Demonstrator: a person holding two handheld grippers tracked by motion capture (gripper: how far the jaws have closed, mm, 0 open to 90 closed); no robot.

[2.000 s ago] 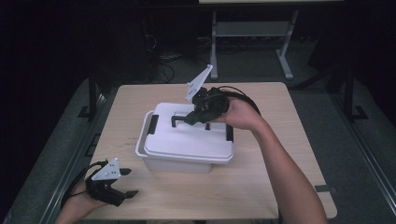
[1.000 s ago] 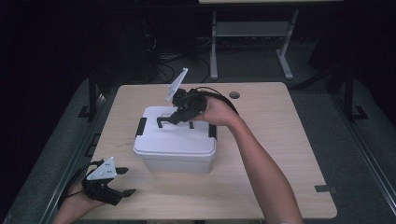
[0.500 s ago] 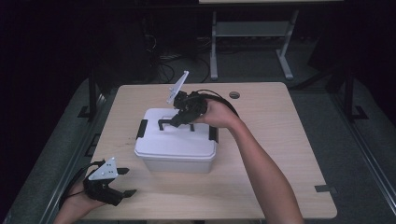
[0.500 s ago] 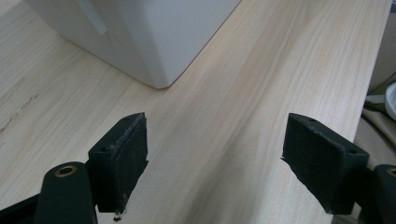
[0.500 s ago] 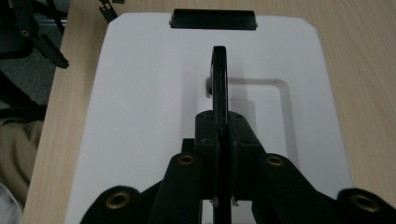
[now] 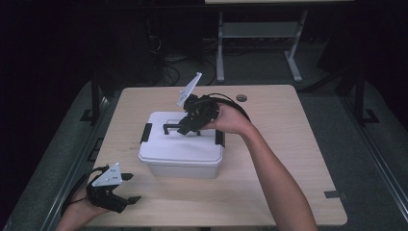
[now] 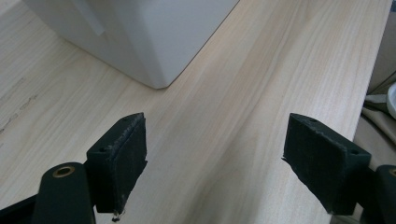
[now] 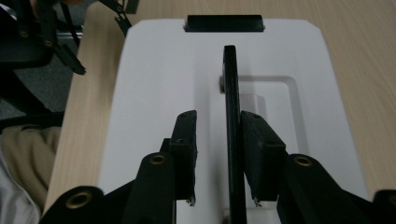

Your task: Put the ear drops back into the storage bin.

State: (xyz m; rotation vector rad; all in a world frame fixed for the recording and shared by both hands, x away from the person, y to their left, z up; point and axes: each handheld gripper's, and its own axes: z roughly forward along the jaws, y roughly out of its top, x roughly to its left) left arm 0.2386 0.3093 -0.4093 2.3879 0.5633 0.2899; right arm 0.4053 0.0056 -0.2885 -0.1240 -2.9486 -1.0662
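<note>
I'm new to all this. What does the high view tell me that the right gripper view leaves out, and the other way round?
The high view adds the layout: the whole wooden table, the person's forearm reaching in, and the left tongs open near the front left corner, apart from the white box. The right gripper view adds close detail: the right tongs straddle the black handle, one pad against it and a gap at the other. Both views share the box's lid, its handle and the right tongs over it.
</note>
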